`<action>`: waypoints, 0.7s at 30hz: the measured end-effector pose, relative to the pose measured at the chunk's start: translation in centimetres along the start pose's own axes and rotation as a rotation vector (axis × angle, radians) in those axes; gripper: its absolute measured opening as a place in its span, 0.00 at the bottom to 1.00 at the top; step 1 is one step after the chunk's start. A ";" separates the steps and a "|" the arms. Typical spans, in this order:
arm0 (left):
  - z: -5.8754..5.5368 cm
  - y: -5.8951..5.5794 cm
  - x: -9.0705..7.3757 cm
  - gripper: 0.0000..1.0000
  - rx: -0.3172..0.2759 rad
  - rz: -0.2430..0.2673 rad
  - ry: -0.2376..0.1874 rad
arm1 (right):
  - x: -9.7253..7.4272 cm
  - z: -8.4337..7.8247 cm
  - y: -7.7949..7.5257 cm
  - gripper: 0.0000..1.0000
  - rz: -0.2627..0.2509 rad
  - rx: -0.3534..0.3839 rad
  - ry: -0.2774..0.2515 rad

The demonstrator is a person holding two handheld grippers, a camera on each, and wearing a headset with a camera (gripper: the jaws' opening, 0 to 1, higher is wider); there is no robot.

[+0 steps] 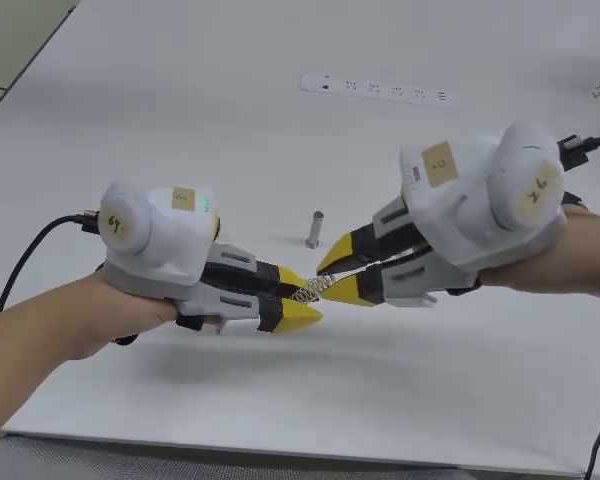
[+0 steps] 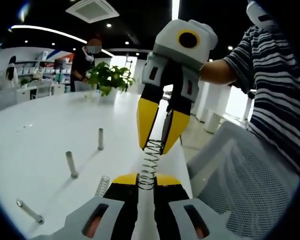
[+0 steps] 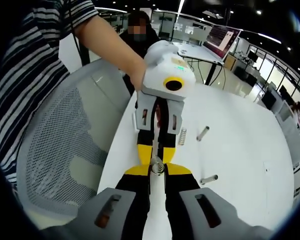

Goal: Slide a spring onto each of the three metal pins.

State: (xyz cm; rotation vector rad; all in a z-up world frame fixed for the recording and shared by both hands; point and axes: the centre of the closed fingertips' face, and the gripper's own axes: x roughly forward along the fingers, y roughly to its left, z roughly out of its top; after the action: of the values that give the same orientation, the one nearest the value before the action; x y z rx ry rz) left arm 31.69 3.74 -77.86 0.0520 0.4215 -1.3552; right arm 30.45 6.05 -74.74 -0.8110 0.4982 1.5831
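Left tool point(image 2: 147, 181) is seen closed at its yellow tips on the near end of a spring point(image 2: 150, 162), which is held clear of the white counter point(image 1: 180, 110). Right tool point(image 2: 159, 142) is brought in tip to tip against it. The spring's other end appears to be pinched there as well, though that grip is partly hidden. A second spring point(image 2: 103, 186) is spotted lying loose on the counter, just beside the left tool. Just beyond the meeting tips, in the head view, one metal pin point(image 1: 314, 229) is seen standing upright and bare. Farther back, a white power strip point(image 1: 375, 88) is laid flat on the counter, and a potted plant point(image 2: 107, 77) is made out at the far end.
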 end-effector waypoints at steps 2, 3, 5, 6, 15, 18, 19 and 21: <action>0.0 0.0 0.0 0.02 0.000 -0.001 -0.001 | 0.0 0.0 0.1 0.07 0.003 0.002 -0.001; 0.0 0.0 0.0 0.02 0.003 -0.001 -0.003 | 0.0 0.1 0.1 0.07 0.006 0.006 -0.002; 0.1 -0.1 0.1 0.02 0.006 -0.001 -0.003 | 0.0 0.0 0.0 0.07 0.010 0.004 0.006; 0.1 0.0 0.1 0.02 0.013 0.000 -0.004 | 0.0 0.0 0.0 0.07 0.011 0.003 0.008; 0.4 -0.2 0.2 0.02 0.054 0.004 -0.014 | -0.2 0.1 0.0 0.07 0.024 -0.005 0.034; 0.4 -0.3 0.1 0.02 0.063 0.003 -0.015 | -0.2 0.2 0.0 0.07 0.029 -0.002 0.039; 0.4 -0.3 0.1 0.02 0.062 0.004 -0.016 | -0.2 0.2 0.0 0.08 0.030 -0.002 0.037; 0.5 -0.3 0.1 0.02 0.069 0.008 -0.018 | -0.3 0.3 0.1 0.08 0.031 0.003 0.044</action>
State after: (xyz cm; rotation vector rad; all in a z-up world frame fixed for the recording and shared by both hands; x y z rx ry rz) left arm 31.53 3.49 -77.38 0.0980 0.3594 -1.3614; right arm 30.27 6.05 -74.32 -0.8408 0.5471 1.5949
